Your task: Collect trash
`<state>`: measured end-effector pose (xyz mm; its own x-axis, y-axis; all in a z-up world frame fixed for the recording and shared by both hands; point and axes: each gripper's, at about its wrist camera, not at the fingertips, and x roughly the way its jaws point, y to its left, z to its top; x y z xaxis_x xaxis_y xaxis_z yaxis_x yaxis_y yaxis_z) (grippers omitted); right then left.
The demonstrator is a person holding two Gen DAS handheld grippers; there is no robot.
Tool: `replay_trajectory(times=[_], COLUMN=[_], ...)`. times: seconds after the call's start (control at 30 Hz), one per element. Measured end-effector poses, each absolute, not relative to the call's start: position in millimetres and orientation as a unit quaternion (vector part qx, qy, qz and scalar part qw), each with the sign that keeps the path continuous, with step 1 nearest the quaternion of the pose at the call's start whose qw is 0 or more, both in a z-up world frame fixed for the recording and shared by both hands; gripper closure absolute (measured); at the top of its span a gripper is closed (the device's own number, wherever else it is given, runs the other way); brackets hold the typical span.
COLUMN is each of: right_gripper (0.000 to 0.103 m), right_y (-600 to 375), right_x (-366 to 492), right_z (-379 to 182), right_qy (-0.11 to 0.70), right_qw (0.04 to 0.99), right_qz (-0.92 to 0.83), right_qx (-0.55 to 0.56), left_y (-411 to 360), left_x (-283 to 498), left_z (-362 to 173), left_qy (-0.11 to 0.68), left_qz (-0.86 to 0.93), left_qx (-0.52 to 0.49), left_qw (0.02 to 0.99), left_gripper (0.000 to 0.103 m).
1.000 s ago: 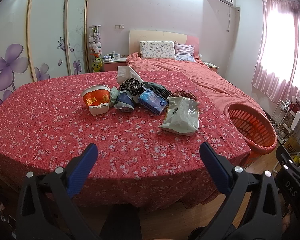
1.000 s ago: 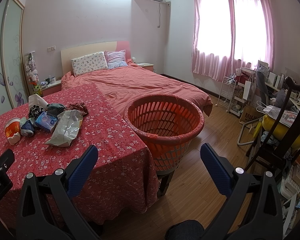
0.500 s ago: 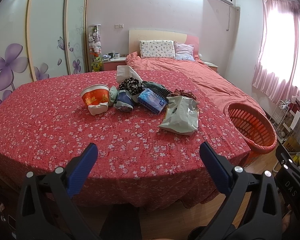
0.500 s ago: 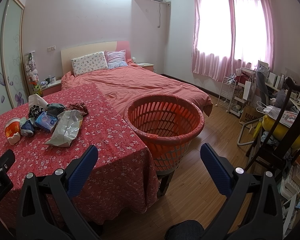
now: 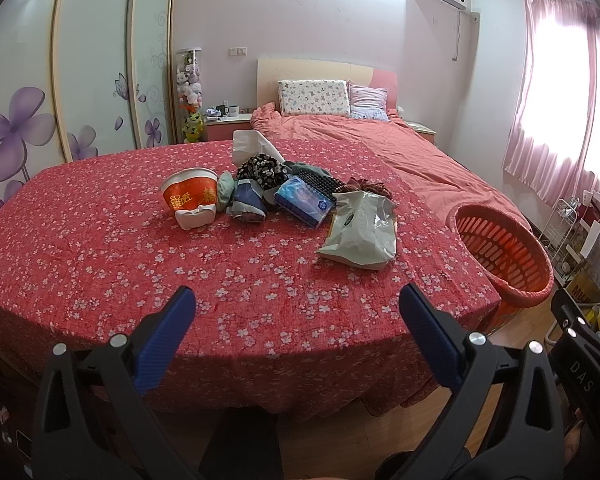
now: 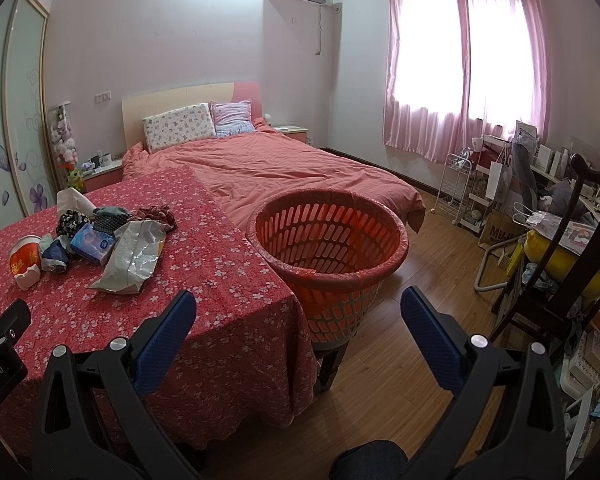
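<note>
while both claws gape, trash [image 5: 300,204] covers table [image 5: 100,264].

Plastic basket [image 6: 328,248], cloth tablecloth [image 5: 180,272]

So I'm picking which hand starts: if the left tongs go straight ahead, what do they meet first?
Probably the floral tablecloth. Beyond it lies the crumpled white wrapper, though depth is unclear. Left tongs are open.

Black plastic tongs [image 5: 296,308], blue ribbed pads [image 5: 164,342], silver screws, second identical tongs [image 6: 298,312]
</note>
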<state>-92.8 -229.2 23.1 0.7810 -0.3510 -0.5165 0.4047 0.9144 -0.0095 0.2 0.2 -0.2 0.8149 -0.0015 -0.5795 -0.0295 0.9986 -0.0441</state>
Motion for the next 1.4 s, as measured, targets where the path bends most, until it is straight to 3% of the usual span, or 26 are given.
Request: replay_trajectory(times=[1.4], right_gripper=[0.002], right_y=[-228.5], right_x=[-90.8], right_z=[17.6], right_qy=[0.271], right_qw=[0.942], right_qz=[-0.194], right_qx=[0.051], left_y=[9.9], left_x=[9.4], left_z=[-9.9], left_qy=[0.320], left_qz=[0.012], left_qx=[-0.039], left_qw=[0.946], left_gripper=[0.004])
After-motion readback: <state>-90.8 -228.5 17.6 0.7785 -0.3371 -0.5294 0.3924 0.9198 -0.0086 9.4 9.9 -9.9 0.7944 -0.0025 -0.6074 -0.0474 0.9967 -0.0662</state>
